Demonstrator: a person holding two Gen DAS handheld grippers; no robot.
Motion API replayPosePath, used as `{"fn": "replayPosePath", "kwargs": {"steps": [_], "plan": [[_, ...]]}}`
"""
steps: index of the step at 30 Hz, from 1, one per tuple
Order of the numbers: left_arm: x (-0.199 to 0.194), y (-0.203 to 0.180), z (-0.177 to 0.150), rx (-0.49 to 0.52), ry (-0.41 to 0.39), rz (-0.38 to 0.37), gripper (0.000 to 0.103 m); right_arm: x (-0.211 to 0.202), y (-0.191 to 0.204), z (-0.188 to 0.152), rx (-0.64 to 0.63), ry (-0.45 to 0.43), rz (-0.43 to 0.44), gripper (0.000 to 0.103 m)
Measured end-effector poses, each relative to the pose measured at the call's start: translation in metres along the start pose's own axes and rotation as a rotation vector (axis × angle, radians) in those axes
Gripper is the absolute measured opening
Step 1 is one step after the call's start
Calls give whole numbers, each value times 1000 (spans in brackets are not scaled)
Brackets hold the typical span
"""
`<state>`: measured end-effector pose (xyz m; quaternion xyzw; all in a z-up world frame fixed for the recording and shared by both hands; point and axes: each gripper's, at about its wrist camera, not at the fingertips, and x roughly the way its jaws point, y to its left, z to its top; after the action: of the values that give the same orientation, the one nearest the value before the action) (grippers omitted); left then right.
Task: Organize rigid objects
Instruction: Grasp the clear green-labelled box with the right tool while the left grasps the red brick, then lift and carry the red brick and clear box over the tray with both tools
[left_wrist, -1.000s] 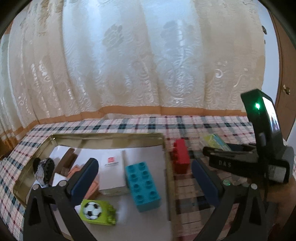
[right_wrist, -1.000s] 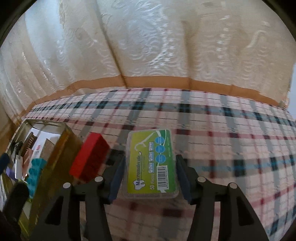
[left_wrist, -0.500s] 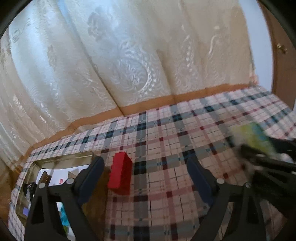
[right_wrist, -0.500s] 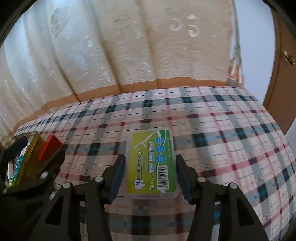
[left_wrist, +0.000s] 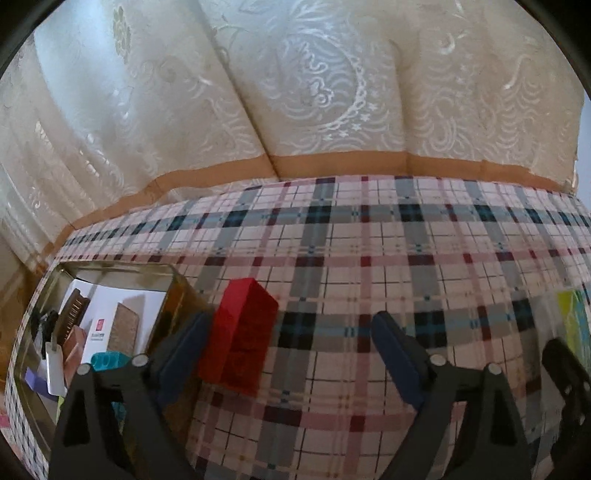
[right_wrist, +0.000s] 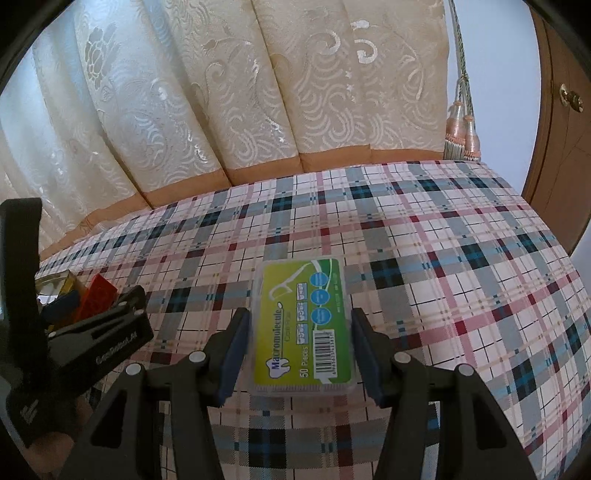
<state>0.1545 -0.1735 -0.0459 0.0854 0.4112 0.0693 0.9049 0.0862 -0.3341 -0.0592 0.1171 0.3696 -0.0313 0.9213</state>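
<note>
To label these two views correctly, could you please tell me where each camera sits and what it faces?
Left wrist: on the left claw, facing the red block beside the gold tin; its open fingers show.
Right wrist: on the right claw, facing the floss pick box; its fingers show.
Shared: the block, the tin, the plaid cloth.
</note>
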Motion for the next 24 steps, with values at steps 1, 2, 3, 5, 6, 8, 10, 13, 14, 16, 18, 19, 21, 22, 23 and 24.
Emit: {"fn": "replayPosePath", "kwargs": {"steps": [1,2,3,5,6,8,10,13,14,16,18,19,21,22,23,24], "plan": [[3,-1,1,2,19,9,99,-1,0,0,-1,-4,-1,57],[8,-1,2,-10,52,1,99,-2,0,1,-2,-9,-1,57],[8,1,3,-45,54,-21,99,-2,1,1,-4,-11,1,57],[9,-2,4,-45,74,-56,100,-3,0,2,-5,-15,1,57],[8,-5,3,-31,71,-70,99,-3,0,2,-6,-16,0,57],[6,-11,-1,-26,58,-106,94,-4,-1,3,-2,-18,-6,57],[7,-10,-1,-48,70,-146,89,-4,-3,3,8,-18,-5,57],[10,-2,-4,-104,88,-200,84,-4,-4,3,13,-20,-7,57],[9,-2,-5,-100,82,-198,81,-4,-3,4,14,-22,-6,57],[6,-4,-5,-69,63,-224,57,-5,-3,3,16,-26,-3,57],[3,-5,-5,-37,48,-250,33,-6,-2,3,20,-34,-1,57],[2,-9,-5,-24,43,-257,31,-7,-2,3,21,-37,2,57],[0,-8,-5,-26,40,-275,31,-8,-1,3,21,-45,0,57],[-1,-5,-5,-31,39,-295,31,-9,-1,3,22,-50,-6,57],[-2,-3,-5,-39,37,-319,31,-10,-1,4,22,-57,-10,57],[2,4,-4,-51,37,-341,30,-11,-2,4,24,-63,-12,57]]}}
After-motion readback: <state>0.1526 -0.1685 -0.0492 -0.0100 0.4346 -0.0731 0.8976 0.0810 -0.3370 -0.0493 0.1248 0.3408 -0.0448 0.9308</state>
